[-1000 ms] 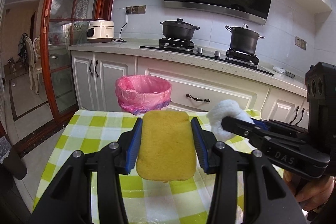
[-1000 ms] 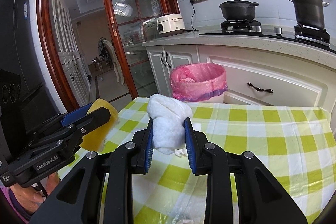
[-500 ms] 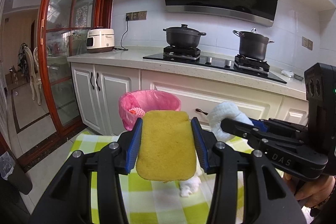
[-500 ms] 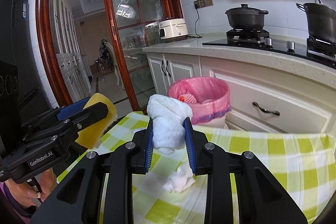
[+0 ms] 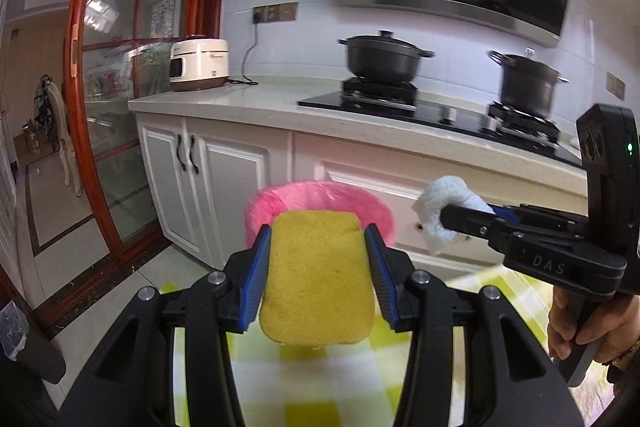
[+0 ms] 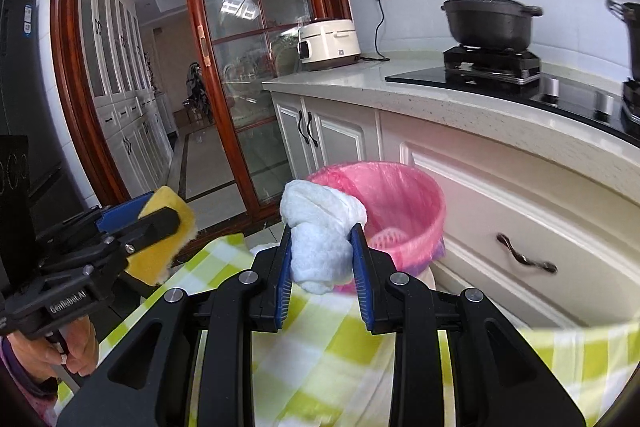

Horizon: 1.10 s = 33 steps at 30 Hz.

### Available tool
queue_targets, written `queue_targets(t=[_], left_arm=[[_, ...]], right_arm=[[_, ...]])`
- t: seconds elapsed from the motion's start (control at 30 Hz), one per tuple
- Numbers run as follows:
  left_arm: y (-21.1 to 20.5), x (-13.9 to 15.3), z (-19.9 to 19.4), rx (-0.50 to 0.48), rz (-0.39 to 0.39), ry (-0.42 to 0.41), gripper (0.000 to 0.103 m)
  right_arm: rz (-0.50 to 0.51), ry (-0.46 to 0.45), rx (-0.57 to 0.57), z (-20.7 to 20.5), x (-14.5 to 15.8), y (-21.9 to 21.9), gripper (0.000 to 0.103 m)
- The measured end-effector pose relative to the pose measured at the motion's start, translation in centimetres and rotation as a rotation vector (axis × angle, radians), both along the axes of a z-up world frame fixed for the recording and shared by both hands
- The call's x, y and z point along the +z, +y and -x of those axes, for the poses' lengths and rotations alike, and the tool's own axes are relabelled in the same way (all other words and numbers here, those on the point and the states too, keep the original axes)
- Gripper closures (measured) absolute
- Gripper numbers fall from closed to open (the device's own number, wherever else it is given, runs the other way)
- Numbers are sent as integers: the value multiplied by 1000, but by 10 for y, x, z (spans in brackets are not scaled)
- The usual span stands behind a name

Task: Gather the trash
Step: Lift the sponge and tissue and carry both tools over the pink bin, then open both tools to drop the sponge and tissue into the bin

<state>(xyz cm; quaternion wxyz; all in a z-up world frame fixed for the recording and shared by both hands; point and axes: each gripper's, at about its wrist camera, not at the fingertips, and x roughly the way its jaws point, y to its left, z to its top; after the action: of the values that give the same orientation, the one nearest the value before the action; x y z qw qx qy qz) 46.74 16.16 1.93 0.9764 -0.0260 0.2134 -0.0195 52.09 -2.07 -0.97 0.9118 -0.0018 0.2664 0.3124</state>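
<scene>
Over surface edge now: both claws moved fwd toward bin [image 6: 400,195]. Left claw [image 5: 318,263] clamps sponge [image 5: 316,279], right claw [image 6: 322,263] clamps tissue wad [image 6: 320,227], nearly above bin. Drop next, imo.

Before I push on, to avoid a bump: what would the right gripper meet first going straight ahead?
Probably the pink bin: the right gripper, shut on the tissue, points at its rim. Depth is unclear.

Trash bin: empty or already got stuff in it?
Not empty: a pink ridged item lies inside the pink-lined bin. How full, cannot tell.
</scene>
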Motion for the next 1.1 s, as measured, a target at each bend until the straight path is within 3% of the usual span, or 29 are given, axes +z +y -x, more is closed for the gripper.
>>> queue_targets(t=[0.2, 0.5, 0.6, 0.67, 0.93, 1.07, 1.1], left_arm=[[35, 7, -58, 35, 20, -11, 57], [65, -14, -119, 52, 41, 16, 57], [72, -21, -131, 51, 48, 25, 57], [73, -25, -136, 42, 50, 31, 57], [55, -33, -155, -12, 89, 37, 55], [38, -38, -157, -33, 122, 38, 21], [35, -38, -155, -33, 126, 35, 18]], right_arm=[[3, 40, -5, -64, -12, 23, 74], [-6, 86, 20, -110, -45, 48, 72], [10, 101, 19, -119, -56, 54, 66], [-9, 112, 13, -123, -59, 50, 39], [-107, 56, -40, -115, -35, 3, 39], [-96, 30, -70, -103, -24, -21, 39], [-93, 30, -74, -100, -24, -24, 39]])
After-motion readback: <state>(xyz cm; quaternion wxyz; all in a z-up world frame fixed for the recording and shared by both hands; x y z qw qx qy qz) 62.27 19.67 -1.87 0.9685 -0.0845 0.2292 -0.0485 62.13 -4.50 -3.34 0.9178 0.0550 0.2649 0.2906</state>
